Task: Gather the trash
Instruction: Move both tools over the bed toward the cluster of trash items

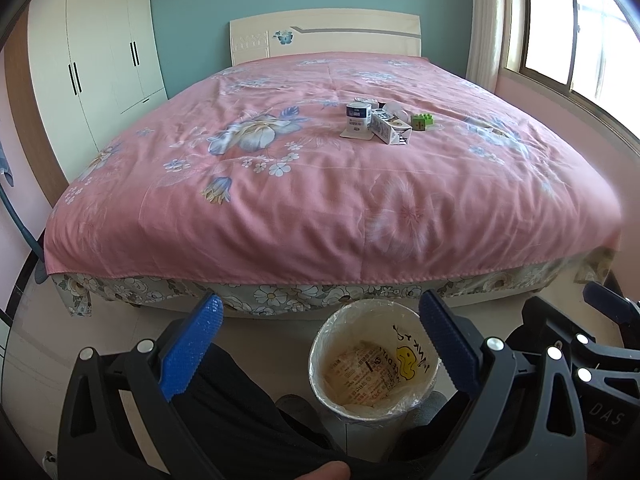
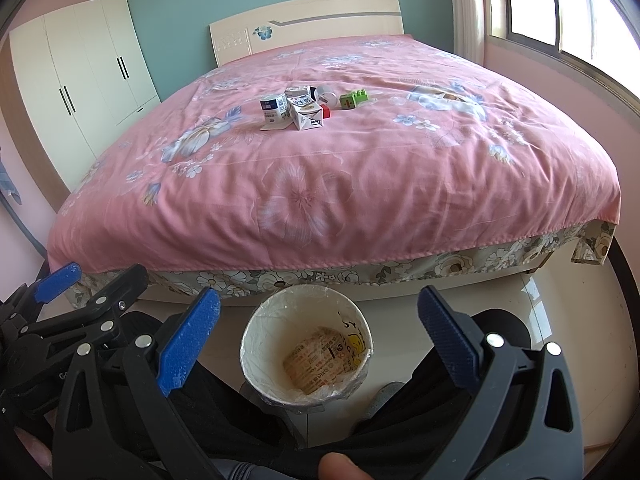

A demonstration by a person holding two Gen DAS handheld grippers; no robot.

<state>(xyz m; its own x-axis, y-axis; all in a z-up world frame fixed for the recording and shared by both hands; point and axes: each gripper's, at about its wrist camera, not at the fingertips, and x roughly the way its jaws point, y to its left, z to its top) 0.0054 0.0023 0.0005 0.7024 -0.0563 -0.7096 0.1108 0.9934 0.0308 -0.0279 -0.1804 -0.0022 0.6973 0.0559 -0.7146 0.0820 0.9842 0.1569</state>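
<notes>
A white trash bin (image 1: 334, 344) with a plastic liner stands on the floor by the foot of the bed; a printed wrapper (image 1: 360, 376) lies in it. It also shows in the right wrist view (image 2: 260, 340). A cluster of trash lies mid-bed: a blue-and-white carton (image 1: 358, 117), a milk carton (image 1: 390, 129), a white cup (image 2: 326, 94) and a green toy block (image 1: 423, 121). My left gripper (image 1: 320, 344) is open and empty above the bin. My right gripper (image 2: 318, 340) is open and empty above the bin too.
The bed has a pink floral cover (image 1: 320, 200) and a cream headboard (image 1: 324, 32). A white wardrobe (image 1: 96, 52) stands at the left, a window (image 1: 580, 32) at the right. The person's dark-trousered legs (image 1: 248, 412) flank the bin.
</notes>
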